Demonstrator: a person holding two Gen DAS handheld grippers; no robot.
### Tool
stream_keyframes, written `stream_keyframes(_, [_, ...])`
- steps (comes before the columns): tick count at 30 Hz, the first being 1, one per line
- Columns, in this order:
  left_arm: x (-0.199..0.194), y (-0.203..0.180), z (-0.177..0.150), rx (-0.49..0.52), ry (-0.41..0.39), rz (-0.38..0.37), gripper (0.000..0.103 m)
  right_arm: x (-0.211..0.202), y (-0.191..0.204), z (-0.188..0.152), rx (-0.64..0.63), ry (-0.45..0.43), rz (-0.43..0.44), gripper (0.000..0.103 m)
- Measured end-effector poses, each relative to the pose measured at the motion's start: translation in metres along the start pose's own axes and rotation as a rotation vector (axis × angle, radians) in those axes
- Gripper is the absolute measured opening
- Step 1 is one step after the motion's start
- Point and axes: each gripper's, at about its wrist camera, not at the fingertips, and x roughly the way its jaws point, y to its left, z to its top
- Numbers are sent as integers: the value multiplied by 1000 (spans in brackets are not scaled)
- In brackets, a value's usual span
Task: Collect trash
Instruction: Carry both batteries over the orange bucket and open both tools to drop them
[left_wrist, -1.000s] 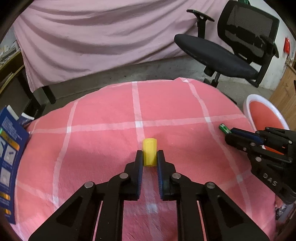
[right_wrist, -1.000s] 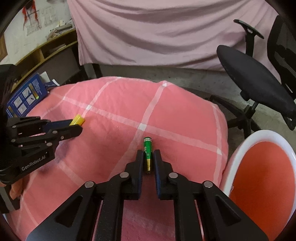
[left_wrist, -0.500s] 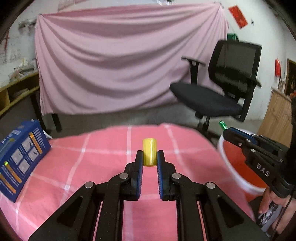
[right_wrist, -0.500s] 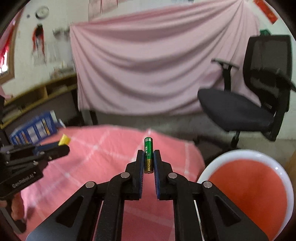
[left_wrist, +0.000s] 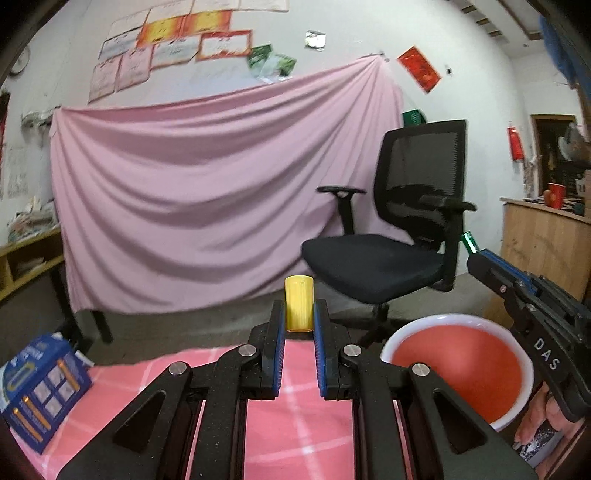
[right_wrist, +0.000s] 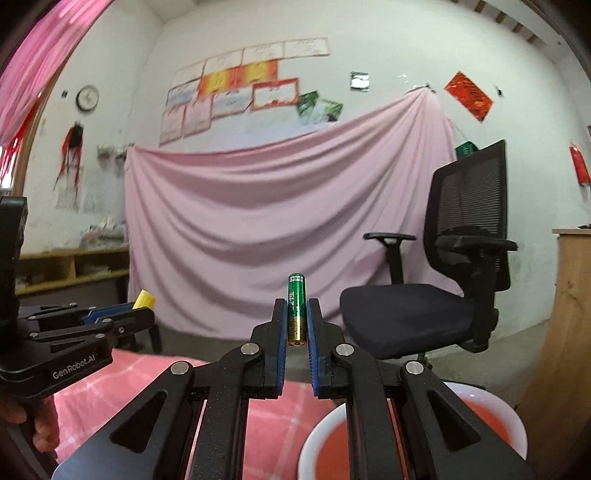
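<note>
My left gripper (left_wrist: 299, 314) is shut on a short yellow cylinder (left_wrist: 299, 306), held up in the air above the pink checked tablecloth (left_wrist: 295, 424). My right gripper (right_wrist: 296, 317) is shut on a green and gold battery (right_wrist: 296, 306) that stands upright between its pads. A white bin with a red inside (left_wrist: 458, 365) sits low to the right of the table; in the right wrist view the bin (right_wrist: 491, 417) lies below and right of the fingers. The right gripper (left_wrist: 471, 251) shows from the side in the left wrist view, its battery tip (left_wrist: 468, 240) sticking out.
A blue battery box (left_wrist: 40, 384) stands on the table's left side. A black office chair (left_wrist: 399, 236) stands beyond the table before a pink hanging sheet (left_wrist: 207, 199). A wooden cabinet (left_wrist: 546, 251) is at the far right, and wooden shelves (right_wrist: 70, 266) are at the left.
Both grippers have risen and tipped up from looking down at the table toward level, each carrying its object. The wall and chair now fill the views; the bin has dropped low.
</note>
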Motion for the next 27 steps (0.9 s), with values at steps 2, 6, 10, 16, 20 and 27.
stream_keyframes(2, [-2,-6,4,9,-17,-17,11,-4,-9,2,20,-11,-20,8])
stream_keyframes(6, [2,-22,13,26,-32,-60,11,-11,-24,3,60,-28,-64,8])
stream_keyframes(10, [2,-38,17,45,-34,-106,11,-24,-43,3,109,-44,-95,8])
stream_keyframes(16, [3,-68,25,94,-43,-188,11,-40,-69,3,214,-63,-108,8])
stream_keyframes(20, [9,-85,26,114,-28,-218,11,-47,-79,2,242,-54,-147,8])
stream_keyframes(27, [22,-104,25,115,31,-277,12,-46,-95,-6,266,31,-192,8])
